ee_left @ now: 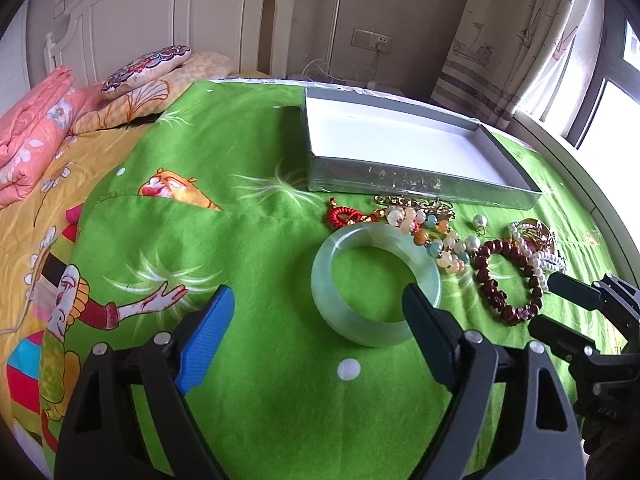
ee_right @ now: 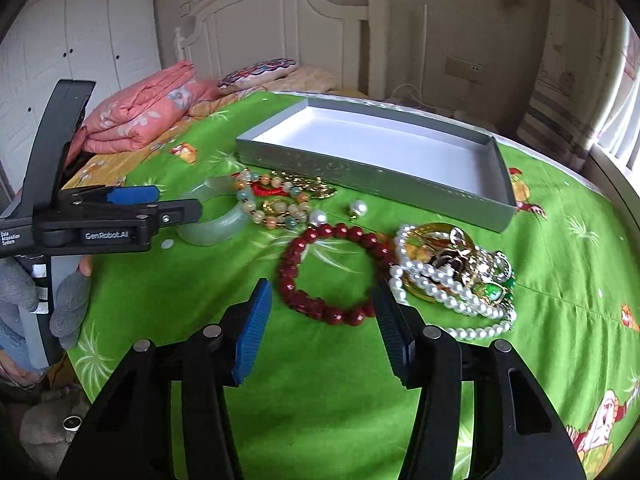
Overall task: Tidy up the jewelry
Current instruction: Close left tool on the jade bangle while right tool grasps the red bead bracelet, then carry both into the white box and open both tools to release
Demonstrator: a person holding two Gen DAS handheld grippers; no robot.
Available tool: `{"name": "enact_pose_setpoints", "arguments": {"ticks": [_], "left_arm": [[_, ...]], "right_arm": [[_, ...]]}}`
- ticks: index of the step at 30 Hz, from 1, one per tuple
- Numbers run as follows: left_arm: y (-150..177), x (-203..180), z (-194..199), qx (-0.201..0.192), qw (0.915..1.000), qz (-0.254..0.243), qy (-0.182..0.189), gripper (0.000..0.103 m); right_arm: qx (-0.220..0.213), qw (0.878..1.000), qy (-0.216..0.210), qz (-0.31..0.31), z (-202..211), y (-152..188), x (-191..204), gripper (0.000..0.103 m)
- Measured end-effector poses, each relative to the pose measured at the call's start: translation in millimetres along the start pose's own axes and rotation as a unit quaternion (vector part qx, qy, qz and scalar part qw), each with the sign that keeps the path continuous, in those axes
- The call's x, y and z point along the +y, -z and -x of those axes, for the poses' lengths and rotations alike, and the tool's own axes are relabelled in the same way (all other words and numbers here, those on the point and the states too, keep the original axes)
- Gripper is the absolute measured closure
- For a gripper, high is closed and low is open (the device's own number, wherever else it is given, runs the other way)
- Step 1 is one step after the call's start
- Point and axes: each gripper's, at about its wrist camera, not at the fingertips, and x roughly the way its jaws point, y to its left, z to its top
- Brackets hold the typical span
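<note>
The left tool [ee_left: 316, 332] stands open, straddling the jade bangle's [ee_left: 372, 284] near wall. The right tool [ee_right: 324, 328] stands open before the red bead bracelet [ee_right: 334, 276]. Both lie on the bed, near the empty box [ee_right: 360, 176] for short transfers.

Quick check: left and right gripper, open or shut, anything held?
Left gripper: open, nothing held, near the jade bangle.
Right gripper: open, nothing held, around the red bead bracelet.

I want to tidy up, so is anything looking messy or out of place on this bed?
Yes. The jewelry lies loose on the green bedspread beside the grey box, which has nothing in it. The pearl strand is tangled with gold pieces, and the pastel bead strands overlap.
</note>
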Motion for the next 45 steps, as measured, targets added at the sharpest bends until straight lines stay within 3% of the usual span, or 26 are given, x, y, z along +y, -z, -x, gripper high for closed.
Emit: {"name": "enact_pose_setpoints", "arguments": {"ticks": [5, 10, 12, 14, 15, 17, 22, 26, 30, 35, 45], "left_arm": [[-5.0, 4.3, -7.6, 0.018, 0.9997, 0.012, -0.009, 0.019], [-11.2, -0.6, -16.6, 0.029, 0.9991, -0.001, -0.032, 0.022], [-12.4, -4.2, -17.9, 0.025, 0.9983, -0.015, -0.050, 0.041], [-11.3, -13.0, -18.6, 0.022, 0.9966, -0.043, -0.067, 0.071], [-10.1, -17.1, -18.1, 0.020, 0.9959, -0.057, -0.068, 0.081], [-6.4, -22.9, -16.4, 0.016, 0.9943, -0.074, -0.075, 0.088], [-3.5, -13.3, -9.6, 0.008, 0.9976, -0.057, -0.038, 0.089], [1.2, -3.9, -2.7, 0.009, 0.9990, -0.043, -0.011, 0.089], [6.9, 1.0, 5.3, 0.004, 0.9993, -0.035, -0.008, 0.089], [12.7, -2.3, 16.2, -0.015, 0.9986, -0.046, -0.020, 0.090], [0.7, -11.3, 21.5, -0.026, 0.9983, -0.052, 0.005, 0.090]], "right_arm": [[0.033, 0.998, -0.002, 0.061, -18.4, -10.1, 28.1, 0.062], [0.059, 0.997, -0.014, 0.044, -37.6, -14.9, 24.7, 0.076], [0.058, 0.997, -0.024, 0.040, -38.3, -14.9, 23.7, 0.085], [0.057, 0.997, -0.030, 0.043, -36.5, -12.9, 25.0, 0.088], [0.055, 0.997, -0.036, 0.043, -34.5, -11.7, 24.7, 0.089], [0.050, 0.997, -0.057, 0.030, -29.4, -9.0, 21.9, 0.090], [0.018, 0.994, -0.108, -0.013, -14.7, -1.4, 9.4, 0.090], [-0.007, 0.983, -0.169, -0.066, 0.1, 0.7, -5.4, 0.090], [-0.026, 0.973, -0.207, -0.102, 7.8, 2.0, -16.0, 0.090], [-0.045, 0.967, -0.224, -0.116, 16.7, 0.5, -16.4, 0.090], [-0.079, 0.965, -0.216, -0.128, 30.4, -8.4, -23.5, 0.090]]}}
